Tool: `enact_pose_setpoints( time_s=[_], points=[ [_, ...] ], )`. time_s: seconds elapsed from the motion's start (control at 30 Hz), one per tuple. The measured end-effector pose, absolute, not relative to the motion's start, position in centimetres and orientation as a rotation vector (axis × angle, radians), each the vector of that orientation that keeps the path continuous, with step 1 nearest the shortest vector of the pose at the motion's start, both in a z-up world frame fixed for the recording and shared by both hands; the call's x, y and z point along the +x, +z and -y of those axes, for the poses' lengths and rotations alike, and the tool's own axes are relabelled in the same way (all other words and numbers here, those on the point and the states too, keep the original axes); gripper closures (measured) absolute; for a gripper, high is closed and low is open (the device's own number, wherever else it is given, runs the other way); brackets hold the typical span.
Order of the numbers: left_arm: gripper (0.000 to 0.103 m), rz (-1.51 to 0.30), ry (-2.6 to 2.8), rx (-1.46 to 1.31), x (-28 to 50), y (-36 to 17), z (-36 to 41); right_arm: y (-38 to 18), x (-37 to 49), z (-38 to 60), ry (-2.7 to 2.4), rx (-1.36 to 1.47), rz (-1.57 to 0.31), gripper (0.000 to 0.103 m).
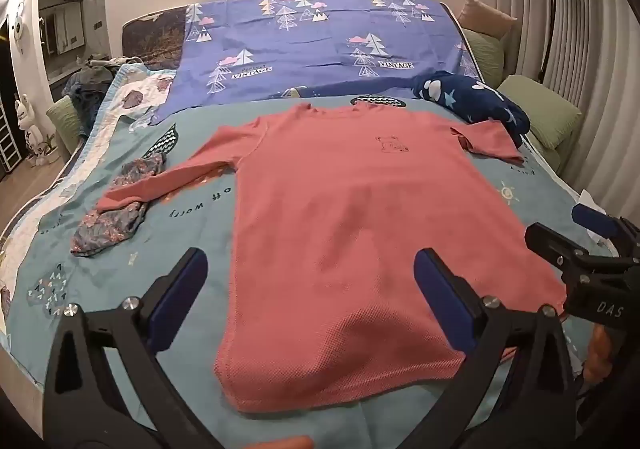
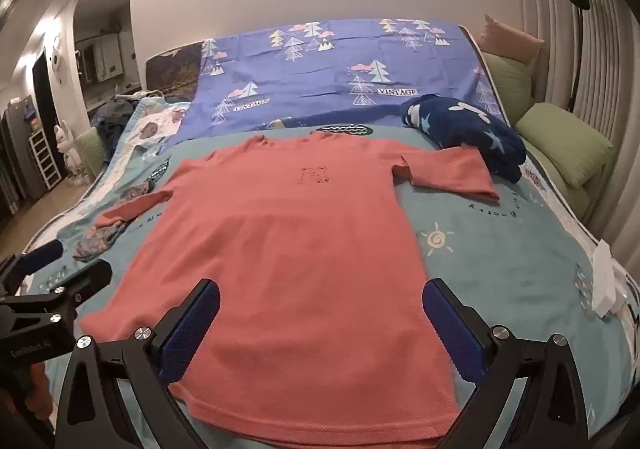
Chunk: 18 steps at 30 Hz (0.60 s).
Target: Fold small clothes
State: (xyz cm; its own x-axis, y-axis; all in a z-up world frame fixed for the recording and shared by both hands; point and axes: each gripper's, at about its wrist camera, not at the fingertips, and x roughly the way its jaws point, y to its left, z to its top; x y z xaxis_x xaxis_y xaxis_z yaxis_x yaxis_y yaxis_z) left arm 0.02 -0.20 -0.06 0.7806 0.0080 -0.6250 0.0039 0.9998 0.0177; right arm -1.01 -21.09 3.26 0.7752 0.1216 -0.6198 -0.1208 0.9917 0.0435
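A coral long-sleeved shirt [image 1: 344, 217] [image 2: 288, 249] lies flat, front up, on a teal bedspread [image 1: 192, 249] [image 2: 500, 281], neck toward the far wall. Its left sleeve stretches out over a small grey-pink patterned garment [image 1: 112, 221] [image 2: 100, 241]; its right sleeve is bent near a dark blue star-print bundle [image 1: 476, 97] [image 2: 472, 129]. My left gripper [image 1: 312, 269] hovers open above the hem's left part, nothing between its blue pads. My right gripper [image 2: 320, 301] stands open above the hem's right part, also empty. Each gripper shows at the edge of the other's view [image 1: 580, 245] [image 2: 48, 277].
A purple tree-print sheet [image 1: 312, 45] [image 2: 340, 69] covers the head of the bed. Green pillows [image 1: 540, 113] [image 2: 564, 141] lie along the right side by a curtain. A white box [image 2: 606, 281] sits at the bed's right edge. A clothes pile [image 1: 92, 81] lies far left.
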Motion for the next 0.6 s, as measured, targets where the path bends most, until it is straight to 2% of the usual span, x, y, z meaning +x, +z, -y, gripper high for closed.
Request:
enact_pose_setpoints(
  time_s=[0.6],
  points=[
    [0.0, -0.711, -0.011, 0.047, -0.1, -0.8, 1.0, 2.8, -0.9, 21.6, 0.08, 0.007, -0.684, 0.0]
  ],
)
